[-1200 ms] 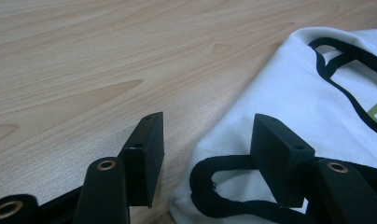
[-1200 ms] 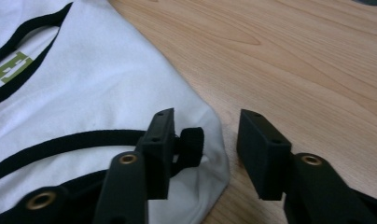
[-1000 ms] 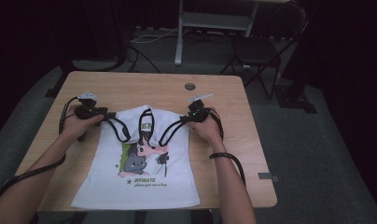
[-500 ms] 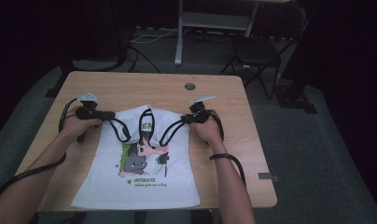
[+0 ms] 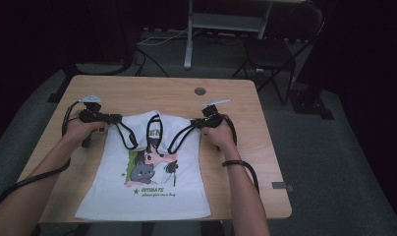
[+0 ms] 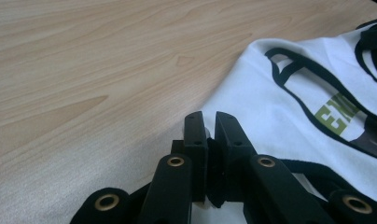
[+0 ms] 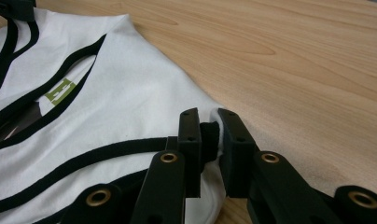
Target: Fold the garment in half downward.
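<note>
Where grippers pinch its shoulders, white T-shirt (image 5: 152, 172), print reads "INTIMATE"

my right gripper (image 7: 209, 135) has its two black jaws pinched on a fold at the edge of the white cotton t-shirt with black trim (image 7: 130, 98). i note a green printed letter (image 7: 59, 91) on the cloth at upper left. the light wooden table (image 7: 294, 56) lies bare to the right.

shirt (image 5: 152, 172): white, cartoon print (black-trimmed) | flat on table, collar far
</note>
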Demonstrator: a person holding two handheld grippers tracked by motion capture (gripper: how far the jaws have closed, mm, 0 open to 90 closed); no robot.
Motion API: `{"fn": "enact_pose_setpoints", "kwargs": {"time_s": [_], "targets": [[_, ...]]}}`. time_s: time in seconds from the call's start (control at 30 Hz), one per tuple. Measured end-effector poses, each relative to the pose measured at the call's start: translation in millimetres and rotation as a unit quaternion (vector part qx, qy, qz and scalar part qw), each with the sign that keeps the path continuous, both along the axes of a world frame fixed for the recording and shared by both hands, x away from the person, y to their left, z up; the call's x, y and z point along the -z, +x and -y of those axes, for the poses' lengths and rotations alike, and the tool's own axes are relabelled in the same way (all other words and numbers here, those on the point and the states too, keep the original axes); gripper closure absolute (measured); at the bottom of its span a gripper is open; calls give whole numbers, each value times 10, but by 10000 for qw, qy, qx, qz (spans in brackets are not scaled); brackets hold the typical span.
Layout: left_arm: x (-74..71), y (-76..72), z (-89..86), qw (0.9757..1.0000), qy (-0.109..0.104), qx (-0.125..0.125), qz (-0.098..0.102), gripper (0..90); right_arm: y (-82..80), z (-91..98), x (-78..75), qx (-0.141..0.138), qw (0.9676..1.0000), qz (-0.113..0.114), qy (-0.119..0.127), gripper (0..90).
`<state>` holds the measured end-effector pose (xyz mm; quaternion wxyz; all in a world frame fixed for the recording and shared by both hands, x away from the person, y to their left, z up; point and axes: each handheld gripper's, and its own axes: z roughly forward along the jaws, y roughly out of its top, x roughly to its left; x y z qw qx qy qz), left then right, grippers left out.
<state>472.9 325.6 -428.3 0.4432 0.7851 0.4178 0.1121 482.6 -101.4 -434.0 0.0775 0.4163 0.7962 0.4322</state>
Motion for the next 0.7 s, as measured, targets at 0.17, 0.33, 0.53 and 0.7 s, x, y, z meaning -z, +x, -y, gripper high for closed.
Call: {"fn": "enact_pose_setpoints", "kwargs": {"time_s": [0.17,0.33,0.53,0.7], "targets": [[4,0,-15,10000,-33,-46,-9,838,-6,5,-20,-17,10000,5,17,804],[-20,15,6,10000,-68,-23,-50,838,10,4,-14,0,9999,-102,-5,804],[-139,131,25,9999,-79,-63,-54,838,124,-11,-68,99,9998,-132,-95,804],[-441,208,35,9992,-269,-98,291,838,218,-8,-303,190,9995,210,149,804]]}}
